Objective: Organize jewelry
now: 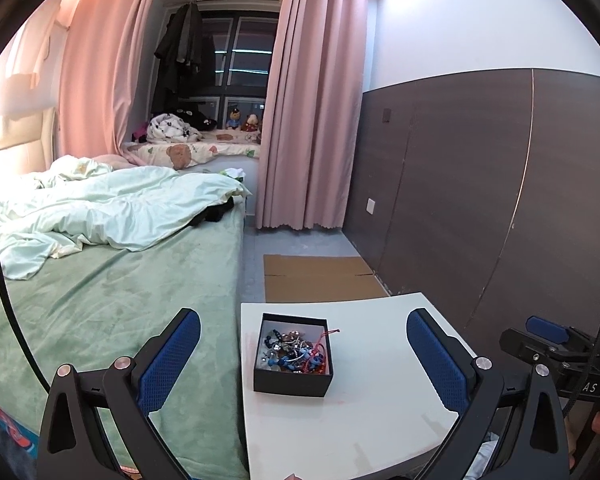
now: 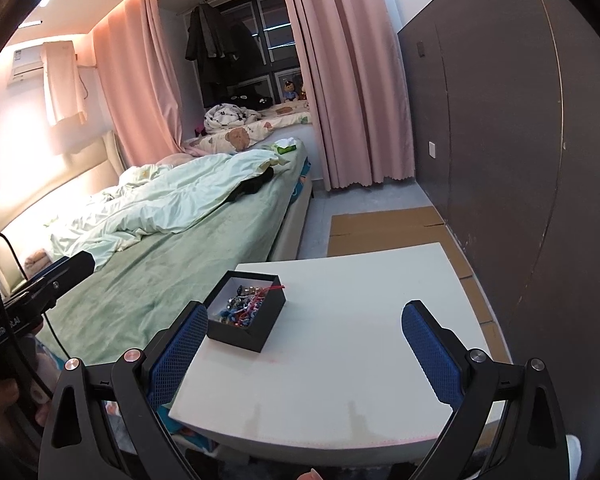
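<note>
Fingers of the left gripper (image 1: 303, 364) and right gripper (image 2: 305, 350) spread wide, holding nothing. Between them a black box (image 1: 293, 354) sits open on the white table (image 1: 380, 420), heaped with tangled beads, chains, red cord.

Both fisheye views are evenly lit by soft indoor light, with the strongest source a warm glow at the far left that washes out the pale wall above the cream padded headboard (image 2: 56, 184) and tints the pink pleated curtains (image 1: 100, 68) orange. The dark glass window (image 1: 240, 52) at the far end gives no daylight, and the white square tabletop (image 1: 380, 360) shows only faint shadows and no hard glare. Straight lines bow strongly toward the black circular rim, as along the dark brown wall panelling (image 2: 520, 160) on the right, while the centre stays sharp.
</note>
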Tool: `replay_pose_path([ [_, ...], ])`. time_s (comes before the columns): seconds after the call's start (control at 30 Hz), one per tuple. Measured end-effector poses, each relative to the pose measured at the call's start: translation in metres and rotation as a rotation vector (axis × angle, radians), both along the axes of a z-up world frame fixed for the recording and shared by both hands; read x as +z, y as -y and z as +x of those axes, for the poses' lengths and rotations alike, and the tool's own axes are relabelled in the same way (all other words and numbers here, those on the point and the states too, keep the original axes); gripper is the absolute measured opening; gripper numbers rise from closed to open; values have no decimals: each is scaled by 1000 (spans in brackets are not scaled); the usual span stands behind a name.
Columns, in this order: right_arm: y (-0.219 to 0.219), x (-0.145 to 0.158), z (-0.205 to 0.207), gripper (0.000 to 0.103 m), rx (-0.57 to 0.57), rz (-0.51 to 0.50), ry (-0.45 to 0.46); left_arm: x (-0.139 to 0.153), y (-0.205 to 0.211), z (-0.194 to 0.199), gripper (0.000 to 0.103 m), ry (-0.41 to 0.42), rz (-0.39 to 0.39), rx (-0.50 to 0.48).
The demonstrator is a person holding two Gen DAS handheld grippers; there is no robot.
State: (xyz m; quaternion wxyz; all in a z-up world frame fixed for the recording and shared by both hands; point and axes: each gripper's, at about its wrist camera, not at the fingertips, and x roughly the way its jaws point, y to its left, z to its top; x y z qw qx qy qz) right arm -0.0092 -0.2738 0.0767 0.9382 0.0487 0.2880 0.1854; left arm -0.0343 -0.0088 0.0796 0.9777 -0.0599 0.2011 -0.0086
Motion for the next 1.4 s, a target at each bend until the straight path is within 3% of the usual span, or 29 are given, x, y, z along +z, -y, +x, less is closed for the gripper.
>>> replay_pose_path([
  [0.63,3,-2,8,98,-10,-1,-1,-7,-3,3,103,-12,-21,4],
  [1.4,-5,-11,12,98,-20,-34,-22,-16,-3,7,103,-27,6,0],
])
